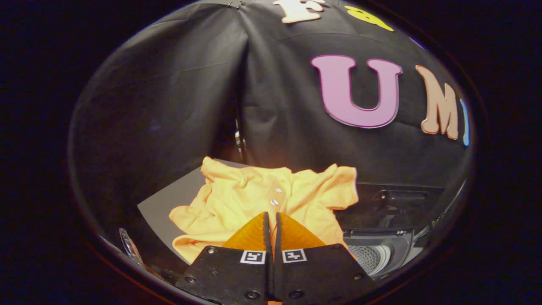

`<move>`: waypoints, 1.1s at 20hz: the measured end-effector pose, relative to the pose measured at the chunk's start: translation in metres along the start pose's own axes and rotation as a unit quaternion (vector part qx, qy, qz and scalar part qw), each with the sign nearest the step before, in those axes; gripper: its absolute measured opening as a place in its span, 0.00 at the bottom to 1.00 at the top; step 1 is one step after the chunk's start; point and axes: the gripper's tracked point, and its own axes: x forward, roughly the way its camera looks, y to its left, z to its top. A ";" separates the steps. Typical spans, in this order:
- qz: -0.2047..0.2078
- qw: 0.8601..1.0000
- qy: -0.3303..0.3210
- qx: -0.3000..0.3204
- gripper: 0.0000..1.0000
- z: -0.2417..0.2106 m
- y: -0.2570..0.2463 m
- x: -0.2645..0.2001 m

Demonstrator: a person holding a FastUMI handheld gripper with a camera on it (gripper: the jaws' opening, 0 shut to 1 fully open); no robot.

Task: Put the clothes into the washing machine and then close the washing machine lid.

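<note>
Fingers [271, 218] closed tight together, pinching the orange shirt [254, 199] w/ fabric bunched ahead of them, over grey bench [169, 203]. Washer [377, 250] just to the right, drum open.

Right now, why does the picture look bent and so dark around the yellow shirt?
In the gripper view a fisheye lens bows everything toward the rim; light falls brightly on the yellow shirt, the wall behind stays dim, and the washing machine sits in shadow. The gripper has its fingers closed together, with shirt fabric seemingly pinched between them; the image is sharp, without glare.
</note>
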 end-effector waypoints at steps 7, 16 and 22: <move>-0.149 0.987 -0.047 0.020 0.00 0.021 -0.138 -0.042; -0.208 0.975 -0.047 0.069 0.03 -0.010 -0.222 -0.041; -0.269 0.960 -0.061 0.045 0.24 -0.006 -0.258 -0.060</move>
